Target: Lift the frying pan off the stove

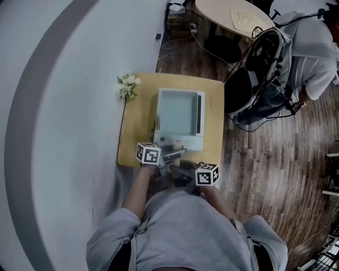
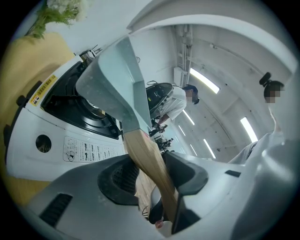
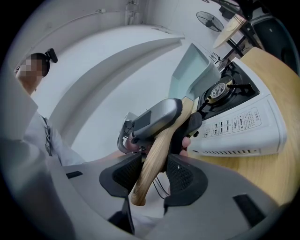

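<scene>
A square pale green frying pan (image 1: 177, 111) hangs over a white portable gas stove (image 1: 193, 143) on a small wooden table (image 1: 137, 124). Its wooden handle (image 1: 174, 155) points toward me. My left gripper (image 2: 147, 176) is shut on the handle (image 2: 143, 152) close to the pan (image 2: 117, 79). My right gripper (image 3: 152, 176) is shut on the handle's free end (image 3: 152, 161), just behind the left gripper (image 3: 154, 117). In both gripper views the pan (image 3: 192, 70) sits tilted a little above the black burner (image 2: 79, 105).
White flowers (image 1: 127, 86) stand at the table's far left corner, against the pale wall. A person (image 1: 312, 53) and a black chair (image 1: 259, 74) are at the back right on the wooden floor. A round table (image 1: 233, 16) stands further back.
</scene>
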`<state>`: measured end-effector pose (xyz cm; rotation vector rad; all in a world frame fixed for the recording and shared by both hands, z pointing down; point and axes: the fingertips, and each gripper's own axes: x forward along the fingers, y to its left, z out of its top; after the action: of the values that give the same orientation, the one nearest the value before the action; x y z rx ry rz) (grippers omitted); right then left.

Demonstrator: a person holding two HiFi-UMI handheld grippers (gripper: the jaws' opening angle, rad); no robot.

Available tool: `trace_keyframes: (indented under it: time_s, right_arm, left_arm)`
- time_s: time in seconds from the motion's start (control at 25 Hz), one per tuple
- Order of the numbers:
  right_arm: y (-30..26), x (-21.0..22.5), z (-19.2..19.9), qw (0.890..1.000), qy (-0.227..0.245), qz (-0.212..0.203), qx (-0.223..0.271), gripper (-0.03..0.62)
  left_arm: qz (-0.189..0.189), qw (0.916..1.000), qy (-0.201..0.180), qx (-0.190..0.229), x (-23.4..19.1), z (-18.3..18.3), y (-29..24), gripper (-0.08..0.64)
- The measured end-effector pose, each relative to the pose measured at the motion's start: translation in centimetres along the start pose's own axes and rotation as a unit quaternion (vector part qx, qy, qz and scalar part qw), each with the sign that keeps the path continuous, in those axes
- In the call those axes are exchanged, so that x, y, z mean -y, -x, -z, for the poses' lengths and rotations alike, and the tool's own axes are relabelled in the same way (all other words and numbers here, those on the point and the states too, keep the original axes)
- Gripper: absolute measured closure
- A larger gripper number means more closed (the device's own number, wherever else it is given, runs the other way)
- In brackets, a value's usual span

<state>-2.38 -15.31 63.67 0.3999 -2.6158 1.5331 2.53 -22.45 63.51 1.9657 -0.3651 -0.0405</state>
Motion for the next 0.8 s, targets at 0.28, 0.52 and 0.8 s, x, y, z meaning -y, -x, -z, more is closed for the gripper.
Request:
trace_keyframes:
  time_s: [0.28, 0.52, 0.8]
  right_arm:
    - [0.6, -1.9, 1.5, 1.0, 0.016, -0.005, 0.014, 0.439]
    - [0.8, -3.7, 3.6, 0.999, 0.028, -0.006, 0.026, 0.439]
    - [0.5, -5.9, 7.1, 0.998, 0.046, -0.002, 0.029, 0.439]
  left_arm:
    - [0.008, 0.9998, -0.018, 0.005, 2.0, 1.6, 0.8, 0.387]
    - [0.017, 0.9994, -0.028, 0.008, 3.6, 3.6, 2.1, 0.385]
    - [0.018, 0.9985, -0.051, -0.005, 5.2, 7.0, 3.9, 0.387]
